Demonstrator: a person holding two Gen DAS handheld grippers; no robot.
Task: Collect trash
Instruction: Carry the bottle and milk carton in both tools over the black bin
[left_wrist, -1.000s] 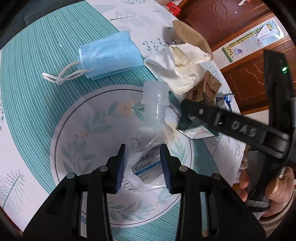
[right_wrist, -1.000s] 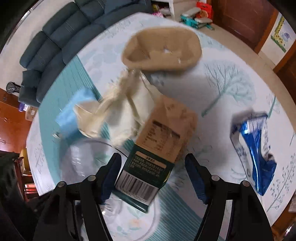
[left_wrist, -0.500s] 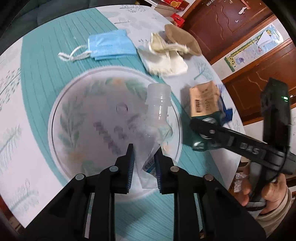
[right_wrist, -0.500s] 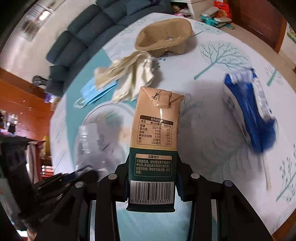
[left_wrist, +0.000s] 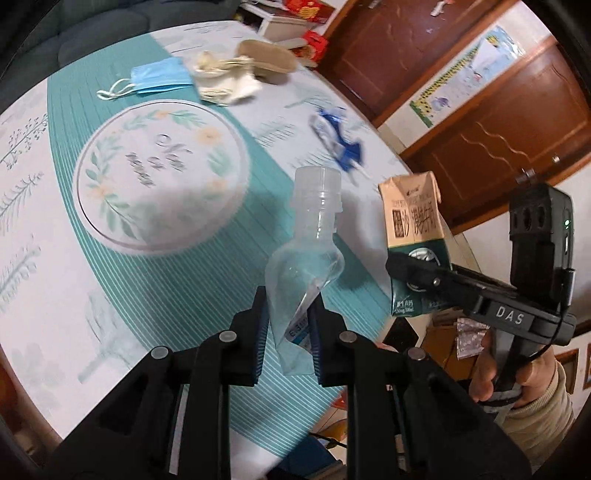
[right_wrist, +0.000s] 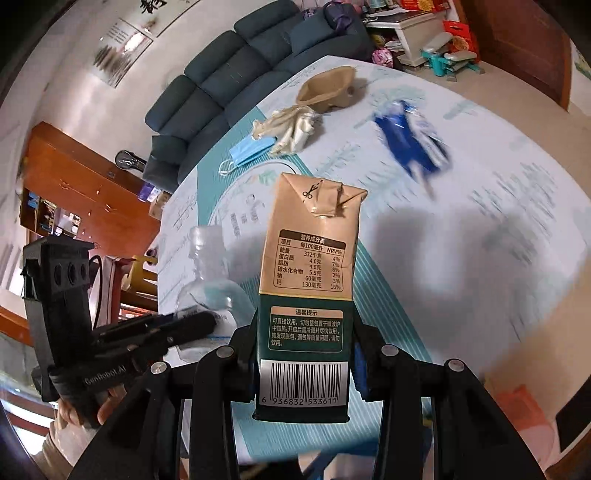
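Observation:
My left gripper (left_wrist: 290, 332) is shut on a crushed clear plastic bottle (left_wrist: 308, 251) and holds it above the table's near edge, neck pointing away. My right gripper (right_wrist: 304, 354) is shut on a tan and green milk carton (right_wrist: 310, 266), lifted off the table; the carton (left_wrist: 413, 236) also shows in the left wrist view, right of the bottle. The bottle (right_wrist: 207, 280) appears left of the carton in the right wrist view. On the table lie a blue face mask (left_wrist: 159, 79), crumpled white tissue (left_wrist: 225, 83), a brown paper tray (left_wrist: 266, 59) and a blue wrapper (left_wrist: 340, 136).
The round table (left_wrist: 55, 221) has a teal striped cloth with a white floral circle (left_wrist: 159, 177) in its middle. A dark sofa (right_wrist: 240, 77) stands beyond the table. Wooden cabinets (left_wrist: 498, 122) line the wall at the right.
Both grippers have lifted and pulled back from the table's middle. The left one shut on the bottle and raised it; the right one shut on the carton and raised it.

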